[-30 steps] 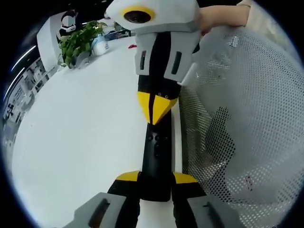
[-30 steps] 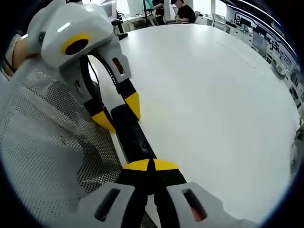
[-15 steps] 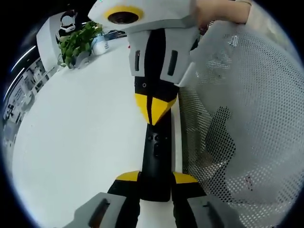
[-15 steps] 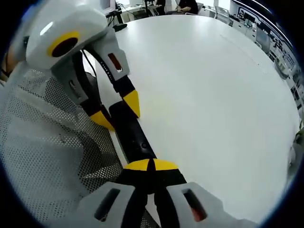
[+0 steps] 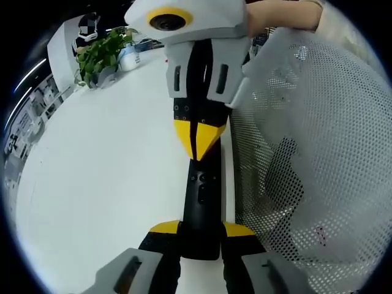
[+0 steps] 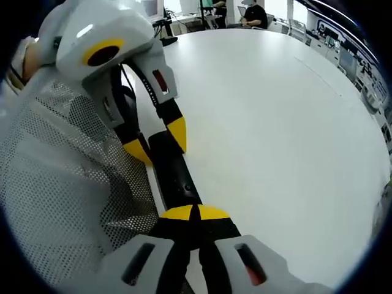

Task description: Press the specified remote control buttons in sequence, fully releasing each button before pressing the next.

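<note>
Remote (image 5: 201, 202) clamped by left gripper (image 5: 201, 229); plant (image 5: 98, 54) behind.

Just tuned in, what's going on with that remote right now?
A person works two claws on a black remote control at the edge of a white table. The left claw is shut on its near end, steadying it. The right claw has its yellow tips shut together and pointed down at the remote's upper part, by the buttons. Whether a button is actually pressed cannot be told.
</note>
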The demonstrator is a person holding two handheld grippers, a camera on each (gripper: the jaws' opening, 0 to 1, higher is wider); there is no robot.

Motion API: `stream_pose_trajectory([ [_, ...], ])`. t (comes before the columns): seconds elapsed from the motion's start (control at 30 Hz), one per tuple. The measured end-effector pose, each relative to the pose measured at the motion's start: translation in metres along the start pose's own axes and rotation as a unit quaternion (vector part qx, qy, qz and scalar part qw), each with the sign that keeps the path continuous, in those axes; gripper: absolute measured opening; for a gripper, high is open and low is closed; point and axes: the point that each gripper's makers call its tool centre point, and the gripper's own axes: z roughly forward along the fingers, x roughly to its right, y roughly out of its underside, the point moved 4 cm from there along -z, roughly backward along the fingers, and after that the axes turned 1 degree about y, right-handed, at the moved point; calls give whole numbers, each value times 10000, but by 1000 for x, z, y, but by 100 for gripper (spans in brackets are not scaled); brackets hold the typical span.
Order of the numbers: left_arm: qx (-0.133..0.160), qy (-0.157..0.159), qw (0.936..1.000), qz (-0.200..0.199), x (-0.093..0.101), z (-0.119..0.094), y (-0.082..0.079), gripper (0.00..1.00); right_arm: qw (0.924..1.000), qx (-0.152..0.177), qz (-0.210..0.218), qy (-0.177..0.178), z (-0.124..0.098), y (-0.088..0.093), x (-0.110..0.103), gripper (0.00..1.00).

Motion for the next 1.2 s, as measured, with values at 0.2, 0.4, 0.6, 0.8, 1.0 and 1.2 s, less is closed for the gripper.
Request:
stream_pose_trajectory([
  [0.2, 11, 8, 10000, -7, 0, 0, 0, 24, 9990, 148, -417, -33, -2, 2, -3, 1],
  [0.4, 14, 10, 10000, -8, 0, 0, 0, 25, 9982, 91, -580, -144, -4, 5, -6, 3],
  [0.6, 23, 16, 10000, -16, 0, 0, 0, 25, 9961, 99, -836, -270, -6, 10, -9, 7],
  [0.8, 37, 15, 10000, -8, 0, 0, 0, 25, 9938, 48, -1062, -320, -6, 9, -8, 7],
  [1.0, 48, 17, 10000, -2, 0, -1, 0, 25, 9907, -50, -1297, -404, -6, 8, -8, 6],
  [1.2, 52, 17, 10000, 1, 0, -1, 0, 25, 9875, -216, -1478, -494, -6, 6, -6, 4],
])
